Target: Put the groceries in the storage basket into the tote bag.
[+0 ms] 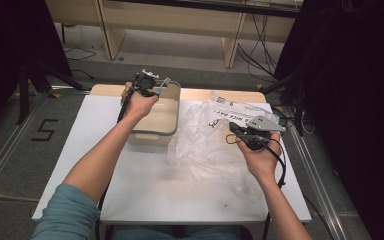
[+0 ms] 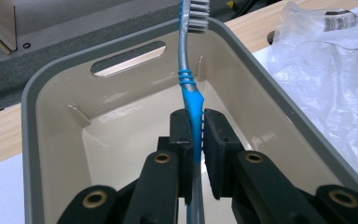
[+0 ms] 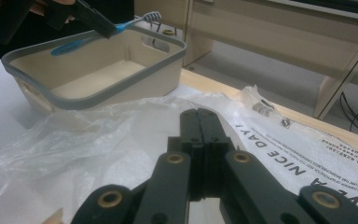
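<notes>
Toothbrush (image 2: 192, 100), blue-and-grey plastic, hangs clamped in the left tongs (image 2: 194, 135) above the grey-rimmed beige plastic bin (image 2: 56, 74), not yet dropped inside, while the right tongs (image 3: 204, 133) rest closed, empty, beside the bin.

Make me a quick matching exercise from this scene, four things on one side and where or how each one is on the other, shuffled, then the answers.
1. toothbrush
2. bin
3. plastic bag
4. right tool

A. shut on nothing, above the bag
B. crumpled on the table, right of the bin
C. clamped in the left tool, over the bin
D. beige with a grey rim, nothing inside

Pairs: 1-C, 2-D, 3-B, 4-A
</notes>
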The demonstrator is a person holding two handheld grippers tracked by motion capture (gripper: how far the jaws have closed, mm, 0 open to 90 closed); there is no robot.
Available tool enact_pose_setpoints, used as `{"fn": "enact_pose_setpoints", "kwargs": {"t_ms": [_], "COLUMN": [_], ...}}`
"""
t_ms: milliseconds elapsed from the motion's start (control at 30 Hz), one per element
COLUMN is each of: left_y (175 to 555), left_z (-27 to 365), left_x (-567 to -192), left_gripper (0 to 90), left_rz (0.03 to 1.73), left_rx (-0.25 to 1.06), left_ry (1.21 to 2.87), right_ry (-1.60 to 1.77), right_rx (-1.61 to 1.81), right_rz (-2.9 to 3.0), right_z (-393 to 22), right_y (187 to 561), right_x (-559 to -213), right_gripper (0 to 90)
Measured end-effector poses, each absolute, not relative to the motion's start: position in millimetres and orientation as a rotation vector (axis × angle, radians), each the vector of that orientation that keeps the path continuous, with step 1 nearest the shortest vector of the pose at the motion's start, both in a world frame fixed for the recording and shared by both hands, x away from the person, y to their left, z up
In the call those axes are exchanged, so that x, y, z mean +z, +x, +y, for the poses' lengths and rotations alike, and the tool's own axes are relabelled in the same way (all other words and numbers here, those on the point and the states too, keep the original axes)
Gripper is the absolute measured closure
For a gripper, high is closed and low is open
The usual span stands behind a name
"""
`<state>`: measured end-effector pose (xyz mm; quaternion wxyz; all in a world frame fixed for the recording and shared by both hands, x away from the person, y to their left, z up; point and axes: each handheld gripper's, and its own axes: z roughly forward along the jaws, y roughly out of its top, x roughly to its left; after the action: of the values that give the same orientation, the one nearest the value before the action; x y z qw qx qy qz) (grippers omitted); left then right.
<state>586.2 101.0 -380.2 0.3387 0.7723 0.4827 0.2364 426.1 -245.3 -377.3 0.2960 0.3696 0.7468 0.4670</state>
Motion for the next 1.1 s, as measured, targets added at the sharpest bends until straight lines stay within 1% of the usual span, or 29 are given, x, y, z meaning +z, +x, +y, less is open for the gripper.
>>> {"fn": "enact_pose_setpoints", "kwargs": {"t_ms": [300, 1100], "left_y": [571.9, 525.6], "left_z": [98.1, 97.5], "left_x": [-369.4, -362.6], "left_gripper": [81.9, 81.9], "left_rz": [1.199, 1.072], "left_rx": [0.614, 0.569], "left_ry": [2.005, 1.998], "right_ry": [0.983, 0.980], "right_rx": [1.238, 1.237], "right_rz": [1.991, 1.993], "right_z": [-244.8, -243.2], "right_y": [425.9, 425.6], "right_x": [-377.6, -378.8], "right_gripper": [90.0, 90.0]}}
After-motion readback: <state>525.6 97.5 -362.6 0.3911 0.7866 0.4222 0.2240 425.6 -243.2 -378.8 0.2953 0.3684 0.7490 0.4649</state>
